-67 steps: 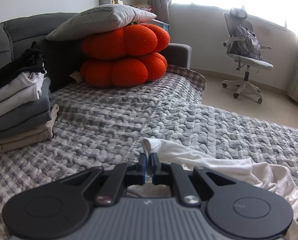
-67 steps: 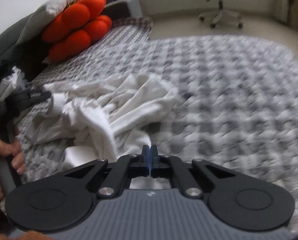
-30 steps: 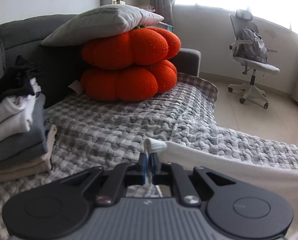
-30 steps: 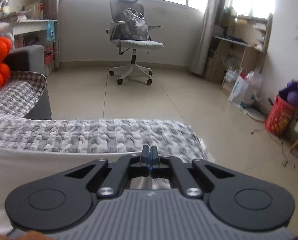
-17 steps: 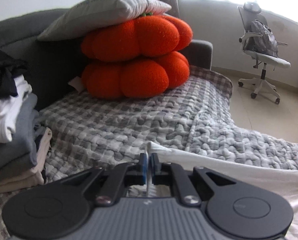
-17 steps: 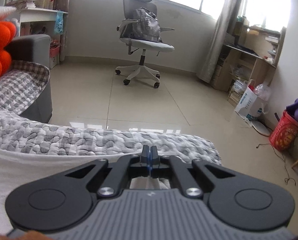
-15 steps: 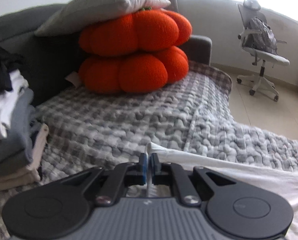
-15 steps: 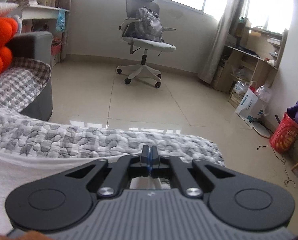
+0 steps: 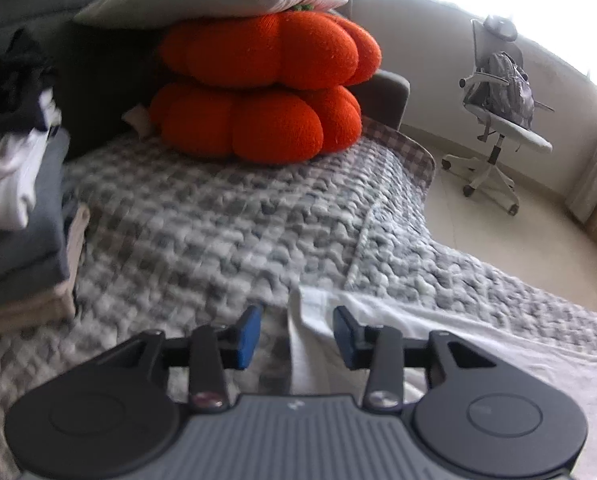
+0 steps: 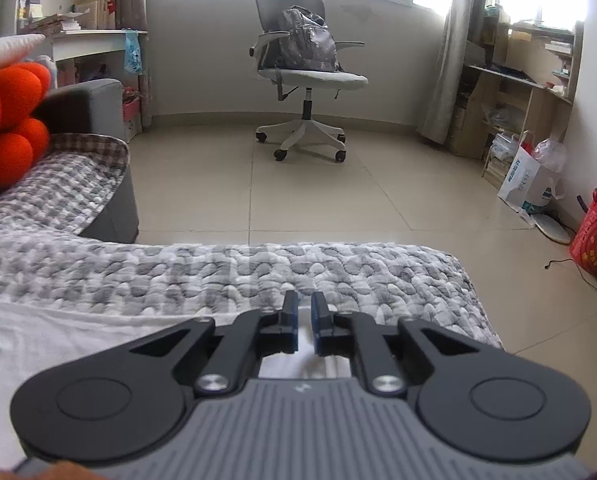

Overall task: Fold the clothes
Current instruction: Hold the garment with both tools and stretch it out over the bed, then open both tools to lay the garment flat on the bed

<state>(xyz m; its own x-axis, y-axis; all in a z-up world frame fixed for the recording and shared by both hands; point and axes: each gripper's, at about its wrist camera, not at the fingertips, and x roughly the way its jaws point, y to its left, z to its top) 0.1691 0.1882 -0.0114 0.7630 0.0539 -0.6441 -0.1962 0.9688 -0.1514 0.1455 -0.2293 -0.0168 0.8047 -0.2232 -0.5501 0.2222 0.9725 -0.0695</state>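
- Release is underway: the white garment (image 9: 438,332) is lying spread flat along the front edge of the sofa cover (image 9: 218,232), its two far corners just being let go.
- The left gripper (image 9: 294,334) is opening, the garment's corner standing loose between its parted jaws, touching neither pad.
- The right gripper (image 10: 304,322) is opening too, only slightly apart, white cloth showing below the narrow gap.
- Next, I judge, a fresh pinch on one edge is needed for the first fold.
- No containers are showing; folded clothes (image 9: 14,216) are sitting stacked at the cover's left edge.
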